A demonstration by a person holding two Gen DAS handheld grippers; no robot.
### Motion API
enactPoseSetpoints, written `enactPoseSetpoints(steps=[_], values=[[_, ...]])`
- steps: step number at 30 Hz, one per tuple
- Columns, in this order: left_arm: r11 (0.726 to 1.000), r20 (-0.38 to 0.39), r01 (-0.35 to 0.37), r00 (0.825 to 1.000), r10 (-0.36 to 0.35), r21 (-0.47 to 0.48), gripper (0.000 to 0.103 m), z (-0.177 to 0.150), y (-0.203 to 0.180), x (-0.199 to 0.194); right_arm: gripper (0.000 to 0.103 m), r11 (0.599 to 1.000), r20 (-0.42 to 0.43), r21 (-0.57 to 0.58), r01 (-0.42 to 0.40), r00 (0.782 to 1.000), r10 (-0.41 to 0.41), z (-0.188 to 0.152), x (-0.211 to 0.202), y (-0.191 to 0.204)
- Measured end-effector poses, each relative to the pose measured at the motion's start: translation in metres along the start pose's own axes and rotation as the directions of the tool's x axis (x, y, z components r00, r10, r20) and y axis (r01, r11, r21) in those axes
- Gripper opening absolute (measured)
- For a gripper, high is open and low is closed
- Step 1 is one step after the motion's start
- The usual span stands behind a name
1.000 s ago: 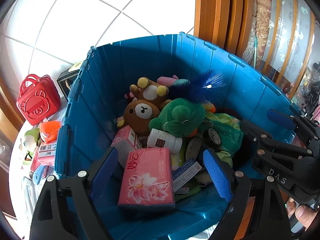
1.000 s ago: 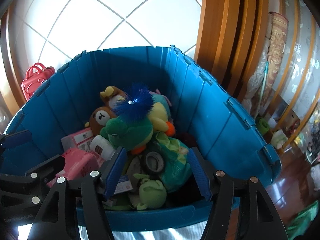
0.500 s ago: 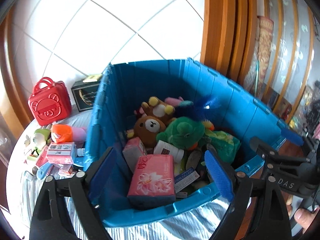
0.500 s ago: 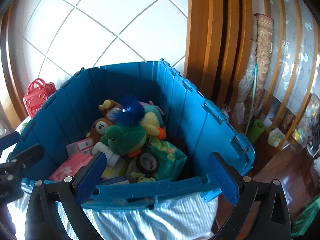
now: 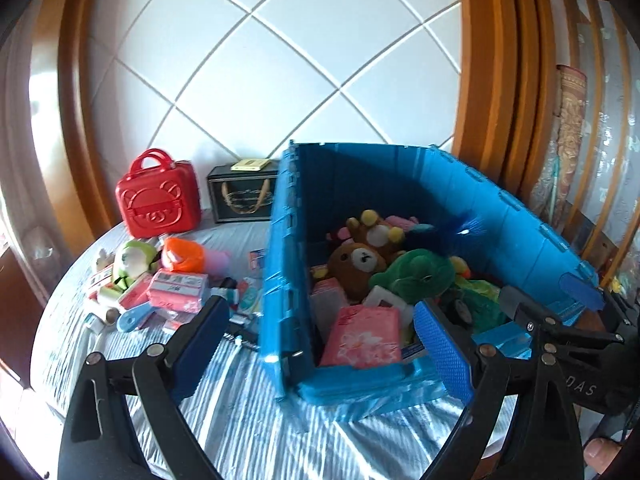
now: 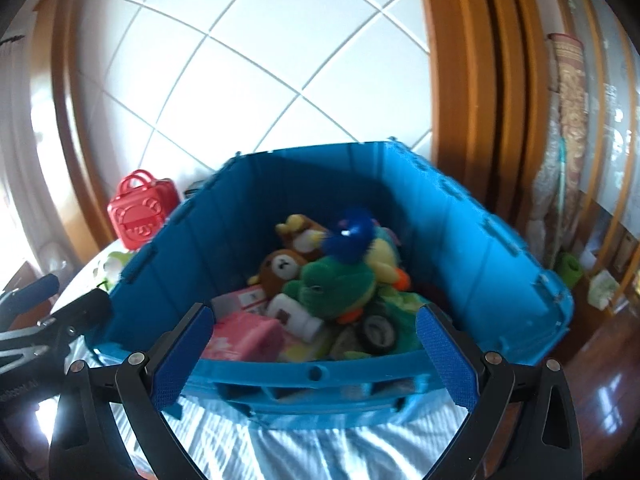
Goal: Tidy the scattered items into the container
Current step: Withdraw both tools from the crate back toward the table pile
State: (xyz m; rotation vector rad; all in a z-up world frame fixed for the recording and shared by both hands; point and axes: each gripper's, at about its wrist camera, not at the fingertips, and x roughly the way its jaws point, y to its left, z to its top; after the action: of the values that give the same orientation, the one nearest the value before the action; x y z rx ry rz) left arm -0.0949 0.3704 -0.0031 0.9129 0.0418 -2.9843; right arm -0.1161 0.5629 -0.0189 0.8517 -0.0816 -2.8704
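Observation:
A blue plastic crate (image 5: 280, 264) (image 6: 480, 248) stands on the striped cloth, holding a brown bear plush (image 5: 358, 264), a green frog plush (image 6: 332, 284), a pink tissue pack (image 5: 364, 336) and other items. Scattered items lie left of the crate: pink packs (image 5: 178, 290), an orange pouch (image 5: 182, 254), a green-white plush (image 5: 132, 258), a blue scoop (image 5: 134, 318). My left gripper (image 5: 320, 344) is open and empty, in front of the crate's near left corner. My right gripper (image 6: 316, 356) is open and empty, in front of the crate's near wall.
A red bear-face case (image 5: 158, 200) and a black box (image 5: 244, 198) stand at the back left by the tiled wall. Wooden frames rise on the right. The table edge curves round at the left.
Both grippers have pulled back and up out of the crate. The left view has swung left so the scattered items show. The right gripper's fingers have spread wider.

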Motion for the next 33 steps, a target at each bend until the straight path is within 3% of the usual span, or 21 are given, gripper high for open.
enactPoseSetpoints(steps=[10, 22, 28, 33], values=[[0.995, 0.009, -0.052, 0.999, 0.053, -0.088, 0.095, -0.013, 0.077, -0.012, 0.103, 0.995, 0.01, -0.085, -0.048, 0.999, 0.049, 0.006, 0.004, 0.071], [0.995, 0.027, -0.044, 0.999, 0.046, -0.089, 0.095, -0.025, 0.224, -0.025, 0.103, 0.99, 0.037, -0.137, -0.045, 0.998, 0.051, -0.002, -0.002, 0.226], [0.993, -0.004, -0.061, 0.998, 0.061, -0.1, 0.095, -0.035, 0.29, -0.014, 0.103, 0.988, -0.015, -0.143, -0.058, 0.998, 0.057, -0.02, 0.019, 0.295], [0.985, -0.058, -0.099, 0.994, 0.091, -0.14, 0.095, -0.044, 0.334, 0.006, 0.103, 0.984, -0.085, -0.157, -0.081, 0.994, 0.068, -0.027, 0.049, 0.329]])
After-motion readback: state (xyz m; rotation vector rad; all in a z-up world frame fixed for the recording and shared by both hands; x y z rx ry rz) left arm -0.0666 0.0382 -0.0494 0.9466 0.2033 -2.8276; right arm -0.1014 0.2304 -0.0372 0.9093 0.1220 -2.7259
